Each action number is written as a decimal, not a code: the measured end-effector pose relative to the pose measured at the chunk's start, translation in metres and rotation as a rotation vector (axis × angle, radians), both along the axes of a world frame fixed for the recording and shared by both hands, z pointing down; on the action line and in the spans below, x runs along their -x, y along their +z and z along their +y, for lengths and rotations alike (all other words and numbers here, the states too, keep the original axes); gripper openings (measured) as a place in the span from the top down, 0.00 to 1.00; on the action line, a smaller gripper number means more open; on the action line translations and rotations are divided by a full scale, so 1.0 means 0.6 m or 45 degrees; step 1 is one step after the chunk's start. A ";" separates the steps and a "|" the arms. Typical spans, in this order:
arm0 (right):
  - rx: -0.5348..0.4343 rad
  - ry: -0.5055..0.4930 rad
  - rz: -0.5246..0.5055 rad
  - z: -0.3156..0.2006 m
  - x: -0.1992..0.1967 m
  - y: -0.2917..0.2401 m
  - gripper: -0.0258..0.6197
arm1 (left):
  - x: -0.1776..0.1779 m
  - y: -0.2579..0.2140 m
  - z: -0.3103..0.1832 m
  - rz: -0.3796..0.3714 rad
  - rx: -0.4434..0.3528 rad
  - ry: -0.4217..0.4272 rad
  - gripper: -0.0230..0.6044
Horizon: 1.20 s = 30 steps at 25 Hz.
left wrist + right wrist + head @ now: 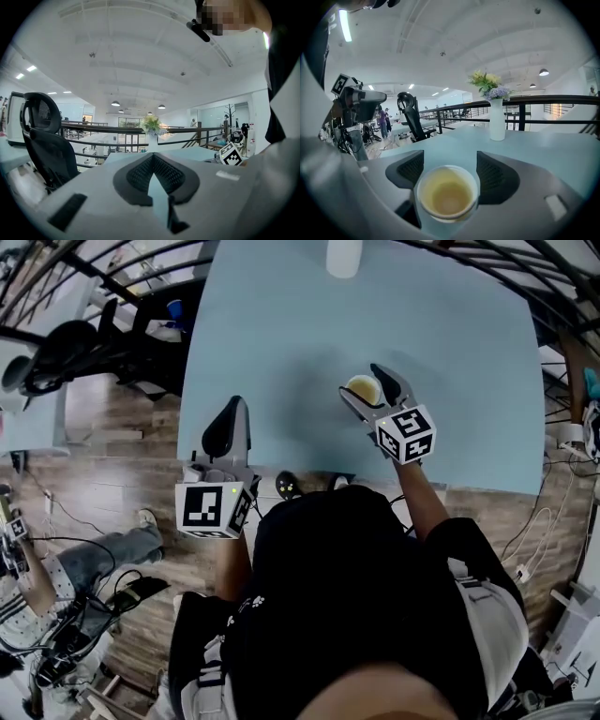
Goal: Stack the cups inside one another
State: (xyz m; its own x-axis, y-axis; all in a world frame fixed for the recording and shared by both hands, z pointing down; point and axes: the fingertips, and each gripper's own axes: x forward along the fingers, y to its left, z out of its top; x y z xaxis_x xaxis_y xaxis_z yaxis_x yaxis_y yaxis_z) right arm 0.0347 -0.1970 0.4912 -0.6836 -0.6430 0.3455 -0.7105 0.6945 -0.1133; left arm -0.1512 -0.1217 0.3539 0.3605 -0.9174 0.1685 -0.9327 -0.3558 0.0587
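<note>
One pale paper cup with a yellowish inside stands on the light blue table, right of centre. My right gripper is shut on the cup, one finger on each side. In the right gripper view the cup fills the gap between the two black pads, rim up and empty. My left gripper is shut with nothing in it, at the table's front edge and well left of the cup. Its pads meet at the tips in the left gripper view. I see no other cup.
A white vase with flowers stands at the table's far edge. A black office chair sits left of the table. A person sits on the wooden floor at the lower left. Cables lie at the right.
</note>
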 end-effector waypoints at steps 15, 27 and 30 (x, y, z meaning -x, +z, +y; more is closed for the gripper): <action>-0.149 0.142 -0.134 0.009 -0.039 -0.087 0.70 | -0.027 -0.001 -0.020 0.035 0.003 0.097 0.98; -0.263 0.262 -0.254 0.037 -0.094 -0.148 0.94 | -0.081 -0.007 -0.038 0.035 -0.011 0.235 0.98; -0.271 0.279 -0.263 0.047 -0.105 -0.154 0.94 | -0.097 -0.006 -0.040 0.035 -0.014 0.271 0.98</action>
State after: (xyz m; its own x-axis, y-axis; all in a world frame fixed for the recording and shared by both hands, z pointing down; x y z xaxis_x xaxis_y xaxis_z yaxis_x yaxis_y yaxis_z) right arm 0.0977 -0.1690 0.3985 -0.5632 -0.8243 0.0576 -0.8221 0.5520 -0.1393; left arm -0.0928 -0.1459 0.3501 0.5505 -0.8219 0.1465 -0.8347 -0.5450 0.0786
